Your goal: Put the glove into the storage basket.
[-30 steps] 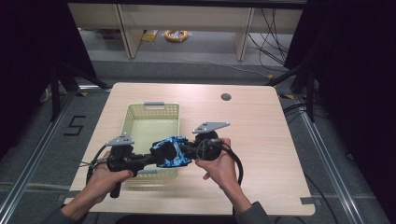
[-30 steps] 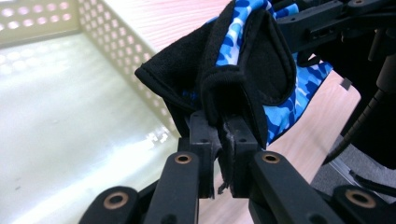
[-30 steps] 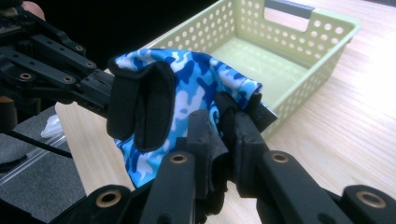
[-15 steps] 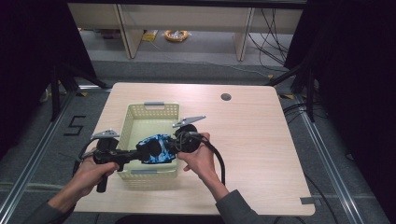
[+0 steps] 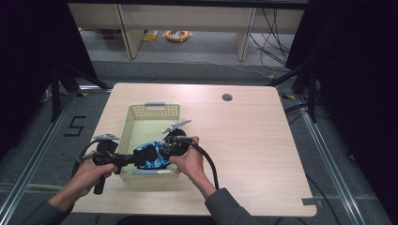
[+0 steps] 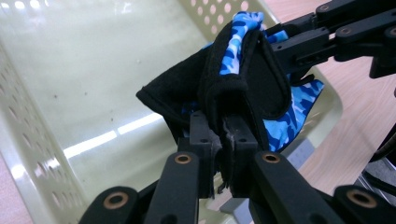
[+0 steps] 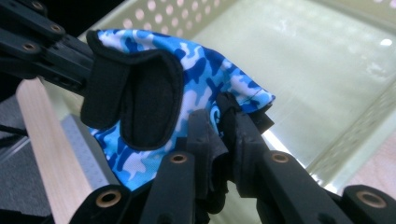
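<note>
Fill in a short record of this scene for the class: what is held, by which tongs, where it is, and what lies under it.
held item: blue camouflage glove with black trim
left tongs: shut on the glove's black edge
right tongs: shut on the glove's blue edge
position: glove stretched between both tongs, above the near end of the basket
container: pale perforated basket, nothing lying inside it
surface: light wooden table

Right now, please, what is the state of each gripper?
Left gripper: shut on the blue camouflage glove, above the basket.
Right gripper: shut on the same glove's other edge.
</note>
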Demonstrator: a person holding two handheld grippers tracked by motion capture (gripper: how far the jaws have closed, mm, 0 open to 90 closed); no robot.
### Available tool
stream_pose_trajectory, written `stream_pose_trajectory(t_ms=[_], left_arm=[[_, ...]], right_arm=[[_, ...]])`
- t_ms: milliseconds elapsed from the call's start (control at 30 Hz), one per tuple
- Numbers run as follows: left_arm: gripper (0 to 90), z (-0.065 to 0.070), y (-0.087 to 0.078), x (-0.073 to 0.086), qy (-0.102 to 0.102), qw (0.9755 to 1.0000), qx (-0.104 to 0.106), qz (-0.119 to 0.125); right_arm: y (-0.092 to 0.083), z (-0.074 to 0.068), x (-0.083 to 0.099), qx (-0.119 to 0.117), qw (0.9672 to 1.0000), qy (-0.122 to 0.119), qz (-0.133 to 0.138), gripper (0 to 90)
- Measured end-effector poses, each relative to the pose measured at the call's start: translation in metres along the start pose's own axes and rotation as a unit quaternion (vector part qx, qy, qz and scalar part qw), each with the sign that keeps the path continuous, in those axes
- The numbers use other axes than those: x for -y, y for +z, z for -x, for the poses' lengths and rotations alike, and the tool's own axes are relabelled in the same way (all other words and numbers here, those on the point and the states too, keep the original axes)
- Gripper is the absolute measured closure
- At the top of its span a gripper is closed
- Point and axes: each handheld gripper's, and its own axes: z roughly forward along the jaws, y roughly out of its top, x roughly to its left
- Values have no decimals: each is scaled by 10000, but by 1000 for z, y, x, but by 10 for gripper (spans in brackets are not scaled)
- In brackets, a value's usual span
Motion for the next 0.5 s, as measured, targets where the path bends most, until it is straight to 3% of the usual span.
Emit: stream_pose_trajectory(t_ms=[67, 233, 267, 300, 400, 433, 500], left_arm=[[829, -2, 3, 2, -24, 9999, -26, -147], [824, -4, 8, 5, 72, 9993, -116, -335], [823, -2, 10, 6, 50, 9993, -177, -310], [816, -4, 9, 5, 167, 9987, -124, -458], [795, -3, 9, 5, 219, 9985, -169, -479], [777, -1, 11, 5, 89, 9991, -184, -370], [739, -2, 9, 3, 242, 9982, -222, -500]], right_arm=[[6, 2, 1, -8, 9998, -184, 21, 803], [16, 2, 2, 80, 9994, -235, -223, 802], [16, -1, 3, 93, 9992, -36, -379, 802], [19, 0, 3, 110, 9991, -204, -361, 802], [23, 1, 3, 146, 9987, -281, -387, 802], [24, 1, 3, 178, 9986, -196, -456, 802], [26, 2, 3, 203, 9984, -228, -477, 802]])
